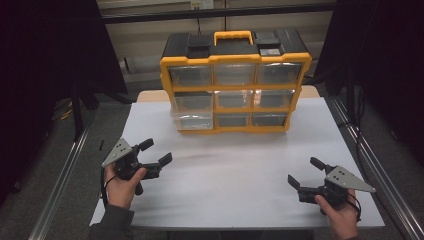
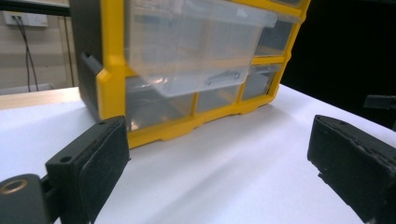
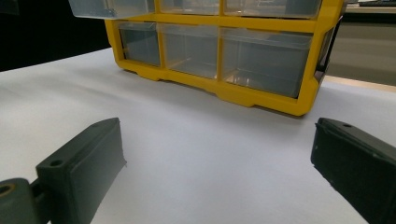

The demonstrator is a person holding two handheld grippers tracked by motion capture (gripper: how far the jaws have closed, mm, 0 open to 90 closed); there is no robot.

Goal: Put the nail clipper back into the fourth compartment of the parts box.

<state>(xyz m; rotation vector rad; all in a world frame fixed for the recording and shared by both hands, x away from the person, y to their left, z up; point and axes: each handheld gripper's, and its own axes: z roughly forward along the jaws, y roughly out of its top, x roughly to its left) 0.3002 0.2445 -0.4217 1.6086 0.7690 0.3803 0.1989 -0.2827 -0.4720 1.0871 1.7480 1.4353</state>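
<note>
My left gripper (image 1: 156, 151) rests near-left on the white table (image 1: 225, 175), jaws spread wide, nothing between them. The yellow drawer organizer (image 1: 235, 82) stands far centre, its lower-left drawer (image 1: 192, 120) protruding. My right gripper (image 1: 305, 172), near-right, likewise gapes empty.

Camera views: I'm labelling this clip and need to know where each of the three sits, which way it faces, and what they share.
High view: above the person's side, looking forward and down on the white table and yellow drawer cabinet; both hands show, holding the left gripper and right gripper.
Left gripper view: low over the table, facing the cabinet's left end and its pulled-out clear drawer; its own open jaws show.
Right gripper view: low, facing the cabinet's right end; its open jaws show.
Shared: all see the cabinet and table.
</note>
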